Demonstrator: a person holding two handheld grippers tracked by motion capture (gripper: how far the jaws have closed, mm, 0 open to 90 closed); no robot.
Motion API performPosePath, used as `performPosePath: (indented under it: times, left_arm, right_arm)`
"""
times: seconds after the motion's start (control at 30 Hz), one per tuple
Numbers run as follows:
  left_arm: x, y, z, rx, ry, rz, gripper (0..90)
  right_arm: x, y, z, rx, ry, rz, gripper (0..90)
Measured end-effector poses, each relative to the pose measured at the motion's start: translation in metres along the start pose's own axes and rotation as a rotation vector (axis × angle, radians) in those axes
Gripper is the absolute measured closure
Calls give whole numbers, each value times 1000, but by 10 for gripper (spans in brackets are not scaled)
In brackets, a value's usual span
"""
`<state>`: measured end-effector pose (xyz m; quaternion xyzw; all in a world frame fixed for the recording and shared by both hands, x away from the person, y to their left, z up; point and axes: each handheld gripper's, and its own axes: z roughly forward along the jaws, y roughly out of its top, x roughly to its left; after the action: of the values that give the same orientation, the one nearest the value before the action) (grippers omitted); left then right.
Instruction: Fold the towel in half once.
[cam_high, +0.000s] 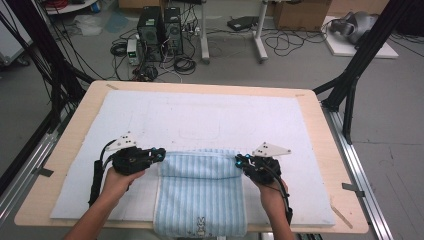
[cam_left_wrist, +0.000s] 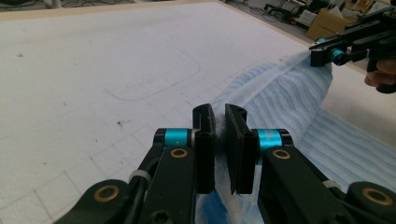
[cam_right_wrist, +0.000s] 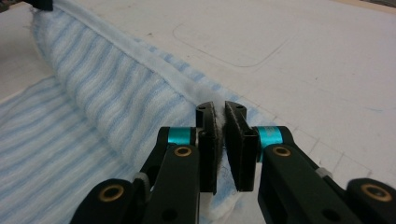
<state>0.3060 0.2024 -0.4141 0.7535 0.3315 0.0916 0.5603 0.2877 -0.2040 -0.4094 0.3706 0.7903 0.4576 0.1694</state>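
A light blue striped towel (cam_high: 200, 190) lies at the near middle of the table, its far part folded back toward me, its near end hanging over the table's front edge. My left gripper (cam_high: 159, 156) is shut on the towel's far left corner (cam_left_wrist: 219, 135), white hem pinched between its jaws. My right gripper (cam_high: 239, 161) is shut on the far right corner (cam_right_wrist: 219, 128). In the left gripper view the towel (cam_left_wrist: 289, 98) stretches off to the right gripper (cam_left_wrist: 327, 52). In the right gripper view the towel (cam_right_wrist: 107, 93) bulges up along its white hem.
A white foam mat (cam_high: 210, 120) covers the wooden table (cam_high: 75, 130), with faint outlines drawn on it. Beyond the table stand computer towers (cam_high: 160, 32), loose cables and desk legs on the floor. Black frame posts rise at both sides.
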Motion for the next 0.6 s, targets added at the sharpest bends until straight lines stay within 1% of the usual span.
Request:
performPosePath:
  times: [0.1,0.17,0.23,0.33,0.37,0.43,0.5,0.57,0.6]
  left_arm:
    - [-5,-5,-4,-12,-15,0,821]
    - [-8,-8,-7,-8,-24,-1,820]
    - [-11,-12,-9,4,-23,13,819]
    - [-14,-16,-11,-1,-15,37,816]
    - [-15,-17,-12,-3,-4,52,810]
    - [-16,-18,-13,-15,7,65,807]
    - [-16,-17,-15,-37,24,79,808]
    - [-14,-16,-16,-76,45,89,800]
    - [-12,-15,-15,-81,55,90,798]
  right_arm:
    - [4,-4,-6,-17,10,-6,834]
    - [7,-7,-9,-18,17,-7,833]
    - [9,-11,-12,-21,24,-6,833]
    - [11,-18,-15,-21,34,-4,833]
    - [11,-20,-16,-25,37,-4,832]
    - [12,-21,-18,-31,46,-7,833]
    - [13,-23,-19,-33,54,-18,832]
    - [14,-22,-18,-29,57,-18,833]
    - [13,-21,-17,-29,56,-19,833]
